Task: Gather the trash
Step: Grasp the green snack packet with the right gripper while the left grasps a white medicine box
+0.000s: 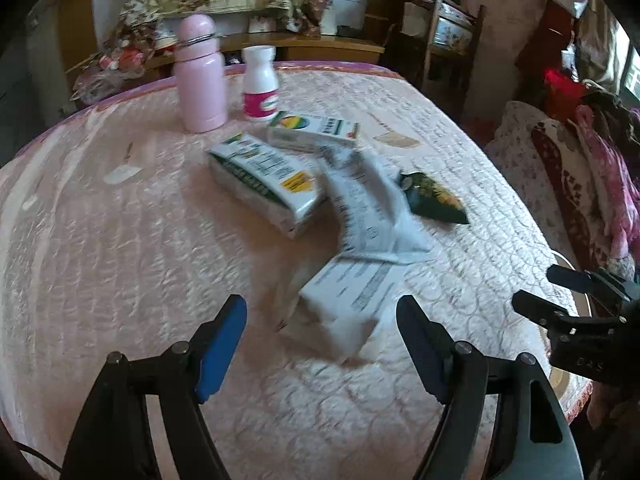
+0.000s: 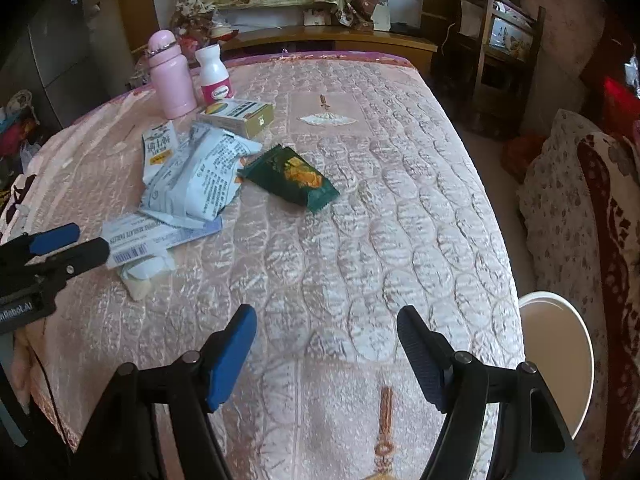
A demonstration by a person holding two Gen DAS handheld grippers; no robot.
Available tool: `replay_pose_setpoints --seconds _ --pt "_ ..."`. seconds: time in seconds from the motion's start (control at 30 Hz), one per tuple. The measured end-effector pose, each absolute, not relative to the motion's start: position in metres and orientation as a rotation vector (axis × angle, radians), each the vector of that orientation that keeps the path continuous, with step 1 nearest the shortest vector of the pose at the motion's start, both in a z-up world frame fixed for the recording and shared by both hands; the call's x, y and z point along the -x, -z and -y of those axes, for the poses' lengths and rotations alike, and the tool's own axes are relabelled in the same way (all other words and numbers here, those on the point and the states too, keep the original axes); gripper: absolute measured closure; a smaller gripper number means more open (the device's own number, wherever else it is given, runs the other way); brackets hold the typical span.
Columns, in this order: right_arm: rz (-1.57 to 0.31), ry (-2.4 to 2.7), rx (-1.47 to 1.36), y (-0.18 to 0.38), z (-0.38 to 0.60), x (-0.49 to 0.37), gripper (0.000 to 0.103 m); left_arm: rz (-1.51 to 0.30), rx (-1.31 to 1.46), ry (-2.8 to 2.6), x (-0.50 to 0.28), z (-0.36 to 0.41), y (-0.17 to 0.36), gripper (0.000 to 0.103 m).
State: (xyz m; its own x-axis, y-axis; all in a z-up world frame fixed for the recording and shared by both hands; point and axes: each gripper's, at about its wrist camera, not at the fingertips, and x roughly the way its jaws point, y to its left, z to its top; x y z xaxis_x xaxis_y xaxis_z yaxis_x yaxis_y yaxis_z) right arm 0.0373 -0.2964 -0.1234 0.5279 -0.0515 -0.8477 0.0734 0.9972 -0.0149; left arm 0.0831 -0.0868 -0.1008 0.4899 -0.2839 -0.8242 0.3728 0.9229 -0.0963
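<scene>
A heap of trash is seen on the desk covered with a pink quilted cloth (image 2: 400, 208): a crumpled pale blue printed wrapper (image 2: 196, 176), a flat white carton with a barcode (image 2: 152, 242) just in front of it, and a dark green snack packet (image 2: 294, 178) just to its right. A tall pink bottle (image 2: 170, 76) stands behind the wrapper. The left gripper (image 1: 322, 346) and the right gripper (image 2: 326, 354) are both spread wide, with nothing grasped.

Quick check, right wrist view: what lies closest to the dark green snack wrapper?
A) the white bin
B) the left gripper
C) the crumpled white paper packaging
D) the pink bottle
C: the green wrapper lies right beside the crumpled paper packaging, their edges about meeting; everything else sits clearly farther off.
</scene>
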Motion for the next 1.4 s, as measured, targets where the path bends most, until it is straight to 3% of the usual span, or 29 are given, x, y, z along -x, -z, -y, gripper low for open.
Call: replay_pose_setpoints --seconds 0.3,0.5,0.73,0.8,0.87,0.93,1.3,1.37,1.4 --pt "-1.041 0.076 -0.044 0.125 0.319 -0.069 0.025 -1.051 -0.272 0.426 -0.114 0.130 0.125 0.025" --pt "-1.004 0.001 0.020 0.126 0.310 -0.109 0.025 -1.066 -0.240 0.454 -0.113 0.127 0.124 0.043" --pt "-1.040 -0.081 0.109 0.151 0.290 -0.164 0.025 -1.063 -0.167 0.486 -0.090 0.087 0.100 0.045" --pt "-1.053 -0.098 0.115 0.160 0.287 -0.175 0.032 -1.058 -0.130 0.466 -0.085 0.070 0.094 0.045" --pt "-1.029 -0.108 0.088 0.158 0.288 -0.174 0.066 -1.052 -0.099 0.440 -0.078 0.053 0.090 0.045" --pt "-1.032 -0.128 0.046 0.155 0.290 -0.170 0.071 -1.030 -0.097 0.396 -0.069 0.037 0.087 0.046" --pt "-1.115 -0.234 -0.058 0.155 0.282 -0.057 0.071 -1.095 -0.049 0.249 -0.031 -0.013 0.123 0.047" --pt "-1.128 -0.235 -0.058 0.155 0.279 -0.044 0.070 -1.105 -0.052 0.261 -0.026 -0.013 0.126 0.043" --pt "-1.134 -0.231 -0.055 0.155 0.279 -0.042 0.069 -1.100 -0.050 0.265 -0.025 -0.012 0.125 0.034"
